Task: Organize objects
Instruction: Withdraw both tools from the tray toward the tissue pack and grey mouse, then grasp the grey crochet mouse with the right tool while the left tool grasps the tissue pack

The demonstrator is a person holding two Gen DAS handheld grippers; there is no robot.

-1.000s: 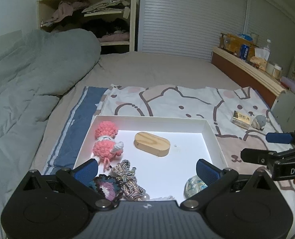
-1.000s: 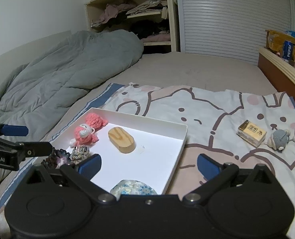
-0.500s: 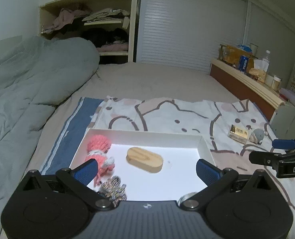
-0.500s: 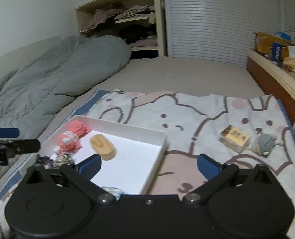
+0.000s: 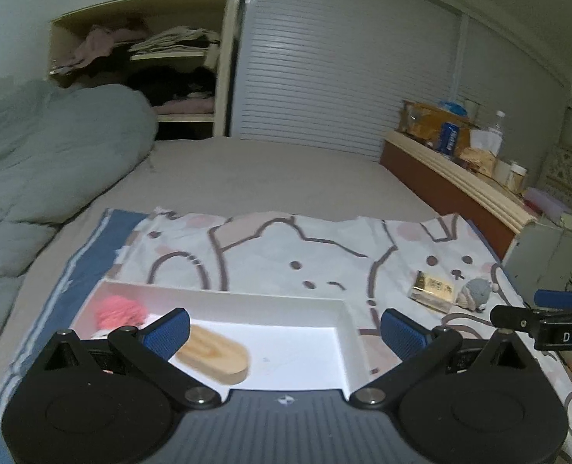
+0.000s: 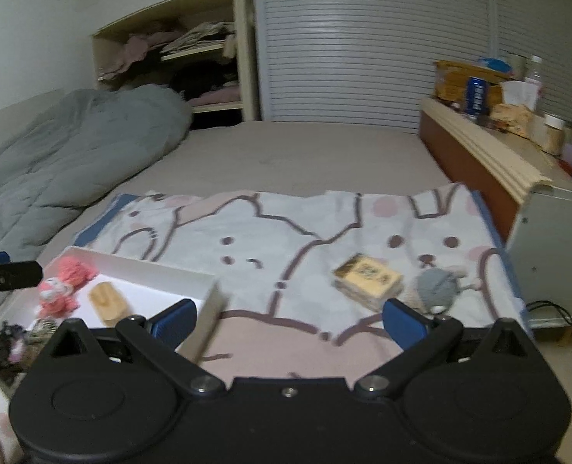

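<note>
White tray on bed; pink yarn toy, wooden oval inside. Gold box, grey mouse right of tray. Left gripper, right gripper: fingers spread, empty.

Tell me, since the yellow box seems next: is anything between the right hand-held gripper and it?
Nothing visible. The right hand-held gripper is open, with only bare blanket before the yellow box. A grey toy lies beside it.
</note>
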